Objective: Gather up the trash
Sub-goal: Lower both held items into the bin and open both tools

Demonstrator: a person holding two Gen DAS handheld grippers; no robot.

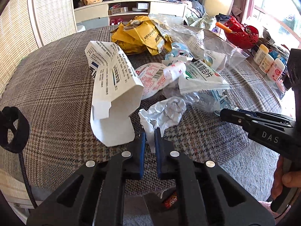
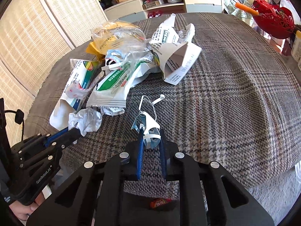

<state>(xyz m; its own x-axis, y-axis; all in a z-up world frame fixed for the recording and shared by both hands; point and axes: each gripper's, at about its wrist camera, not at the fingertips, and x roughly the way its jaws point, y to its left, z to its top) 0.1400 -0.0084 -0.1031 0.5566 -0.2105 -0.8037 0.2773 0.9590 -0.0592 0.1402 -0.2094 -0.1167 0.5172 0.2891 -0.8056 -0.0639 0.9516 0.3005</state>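
Left gripper (image 1: 150, 134) pinched shut on the near edge of a crumpled white paper wad (image 1: 165, 111), lying on the plaid tablecloth (image 1: 52, 79) just right of a flattened white carton (image 1: 111, 86). Trash pile behind: yellow paper bag (image 1: 143, 35), green-white snack pouch (image 1: 201, 77), clear plastic bag (image 1: 212, 43). Right gripper (image 2: 151, 137) closed narrow on a crushed blue-white face mask (image 2: 148, 124), apart from the pile. Red basket (image 2: 272, 20) far right.
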